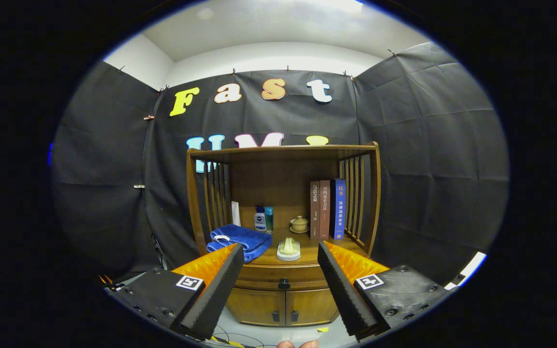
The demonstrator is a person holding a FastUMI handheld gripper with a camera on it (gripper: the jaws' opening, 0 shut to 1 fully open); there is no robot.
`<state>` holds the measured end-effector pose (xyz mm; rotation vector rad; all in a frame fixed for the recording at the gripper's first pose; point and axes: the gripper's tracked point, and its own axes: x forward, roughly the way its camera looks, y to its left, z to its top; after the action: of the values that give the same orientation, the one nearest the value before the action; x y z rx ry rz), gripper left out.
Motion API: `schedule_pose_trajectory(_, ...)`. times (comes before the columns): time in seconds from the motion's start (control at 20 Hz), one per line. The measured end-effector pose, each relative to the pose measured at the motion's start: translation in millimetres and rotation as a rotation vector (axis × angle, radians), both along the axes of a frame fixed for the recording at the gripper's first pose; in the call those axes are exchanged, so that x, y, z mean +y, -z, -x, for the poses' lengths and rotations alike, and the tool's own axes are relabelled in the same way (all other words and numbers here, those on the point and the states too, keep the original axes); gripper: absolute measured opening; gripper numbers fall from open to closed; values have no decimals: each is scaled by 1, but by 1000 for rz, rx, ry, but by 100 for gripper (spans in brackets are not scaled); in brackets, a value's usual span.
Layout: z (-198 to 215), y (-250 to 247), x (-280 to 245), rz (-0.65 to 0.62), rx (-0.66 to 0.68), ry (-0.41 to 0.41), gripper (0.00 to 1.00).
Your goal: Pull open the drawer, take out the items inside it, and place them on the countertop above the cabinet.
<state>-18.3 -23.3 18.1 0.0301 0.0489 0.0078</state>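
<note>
We hold the claw [281, 285] wide open with nothing between its two fingers [215, 290], which point toward a wooden cabinet [283, 232] standing well ahead of them. The drawer [278, 278] sits shut in the cabinet's front, framed in the gap between the fingers, with its dark round knob [284, 284] almost midway between the fingertips but beyond them and apart from both. Below the drawer we see two small doors [283, 305], each with a dark pull near the middle seam.

Above the drawer lies the tabletop [307, 253] of the cabinet, under a slatted wooden shelf frame. On it rests a folded blue towel [240, 240] to the left, a pale brush-like item on a white dish [288, 249] near the front edge, two bottles [263, 218] toward the back, a small lidded cup on a saucer [300, 224], and three upright books [327, 209] against the right slats.

Black cloth covers the booth walls behind and beside the cabinet, with a white ceiling above. The floor [278, 328] beneath is pale, with thin cables lying on it near the fingers.
</note>
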Motion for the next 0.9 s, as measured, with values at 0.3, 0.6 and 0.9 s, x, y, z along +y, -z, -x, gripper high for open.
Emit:
schedule_pose_trajectory(0.3, 1, -2, -9, 11, -7, 18, 99)
schedule_pose_trajectory(0.6, 3, 0, -14, 17, -6, 27, 99)
schedule_pose_trajectory(0.9, 4, 5, -12, 18, -1, 23, 99)
